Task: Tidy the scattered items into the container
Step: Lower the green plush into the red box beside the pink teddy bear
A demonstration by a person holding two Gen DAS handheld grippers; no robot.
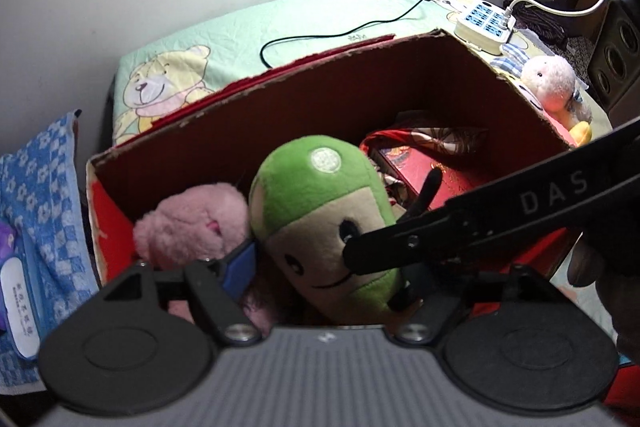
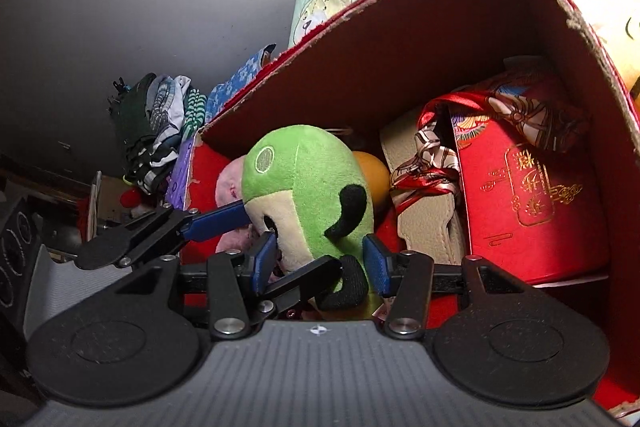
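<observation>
Showing orange ball only in rt view

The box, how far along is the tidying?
Done: a pink plush, red gift box and scarf lie in the box. In hand: both hand-held grippers, left and right, flank the green plush inside it. Left: a white plush lies outside.

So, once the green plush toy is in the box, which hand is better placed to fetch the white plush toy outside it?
Probably right. The white plush toy lies beyond the cardboard box's right-hand wall, the side the right gripper reaches in from; the left gripper is at the opposite end.
</observation>
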